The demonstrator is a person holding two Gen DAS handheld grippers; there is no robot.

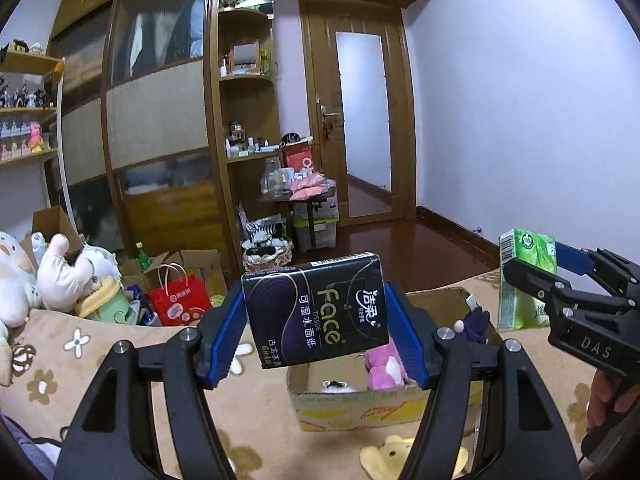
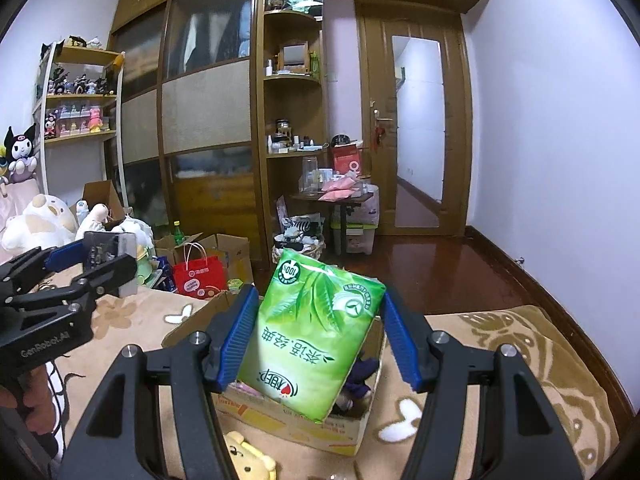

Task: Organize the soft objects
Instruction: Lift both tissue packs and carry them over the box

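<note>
My left gripper point(image 1: 316, 320) is shut on a black tissue pack point(image 1: 316, 312) and holds it in the air just above a cardboard box point(image 1: 360, 412) on the flowered blanket. My right gripper point(image 2: 316, 340) is shut on a green tissue pack point(image 2: 312, 336), also held over the same box point(image 2: 296, 424). The box holds a pink plush point(image 1: 384, 368) and a purple plush point(image 1: 474, 322). The right gripper with its green pack point(image 1: 524, 280) shows at the right of the left wrist view. The left gripper point(image 2: 92, 260) shows at the left of the right wrist view.
A yellow plush point(image 1: 394, 456) lies on the blanket in front of the box. White plush toys point(image 1: 60, 276) pile at the left. A red paper bag point(image 1: 180, 304) and open cartons stand on the floor beyond the bed. A wardrobe, shelves and a door lie behind.
</note>
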